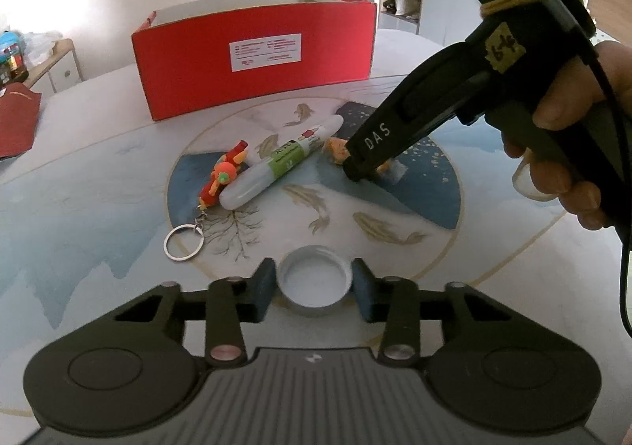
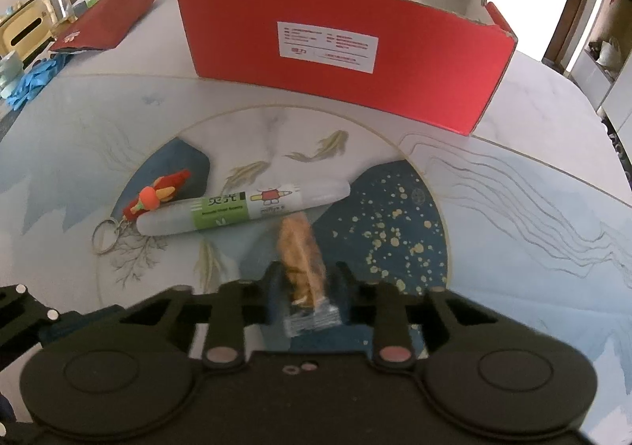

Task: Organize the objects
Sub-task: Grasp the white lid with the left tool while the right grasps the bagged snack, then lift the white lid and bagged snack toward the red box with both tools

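Observation:
My left gripper (image 1: 314, 285) is shut on a white bottle cap (image 1: 314, 283) that lies open side up on the painted table. My right gripper (image 2: 303, 289) is shut on a clear-wrapped orange snack (image 2: 301, 251), which also shows as an orange lump (image 1: 335, 151) beside the right gripper's tip (image 1: 355, 168) in the left wrist view. A white tube with a green label (image 1: 282, 168) (image 2: 245, 210) lies slanted in the table's middle. A red and orange keychain figure (image 1: 223, 178) (image 2: 156, 196) with a metal ring rests against the tube's left end. A red open box (image 1: 256, 53) (image 2: 339, 57) stands behind them.
A red envelope (image 2: 106, 20) and blue gloves (image 2: 31, 83) lie at the table's far left, with cluttered shelves behind. A hand (image 1: 568, 152) holds the right gripper's handle, and a black cable (image 1: 622, 247) hangs from it. Some items sit inside the box, mostly hidden.

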Motion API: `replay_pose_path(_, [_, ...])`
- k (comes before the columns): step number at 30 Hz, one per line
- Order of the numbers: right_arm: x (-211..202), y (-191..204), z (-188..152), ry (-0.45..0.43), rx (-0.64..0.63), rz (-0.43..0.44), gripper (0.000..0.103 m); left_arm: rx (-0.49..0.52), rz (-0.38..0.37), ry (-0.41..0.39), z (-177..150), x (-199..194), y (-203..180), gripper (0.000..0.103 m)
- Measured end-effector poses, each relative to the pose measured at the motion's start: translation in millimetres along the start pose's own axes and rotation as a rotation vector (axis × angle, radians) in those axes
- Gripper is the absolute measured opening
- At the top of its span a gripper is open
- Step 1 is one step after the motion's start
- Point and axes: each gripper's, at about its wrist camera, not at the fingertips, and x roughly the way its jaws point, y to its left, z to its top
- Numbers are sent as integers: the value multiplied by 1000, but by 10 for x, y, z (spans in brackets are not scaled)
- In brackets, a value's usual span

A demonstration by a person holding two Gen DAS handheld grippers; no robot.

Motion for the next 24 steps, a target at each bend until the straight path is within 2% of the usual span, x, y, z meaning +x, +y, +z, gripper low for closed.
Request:
replay_pose_path(9, [-190, -98, -84, -17, 36, 10, 21, -47, -29, 22, 75, -18, 67, 38])
replay_pose_path(24, [-846, -173, -133, -102, 43, 55, 21, -79, -49, -50, 496, -307, 179, 38])
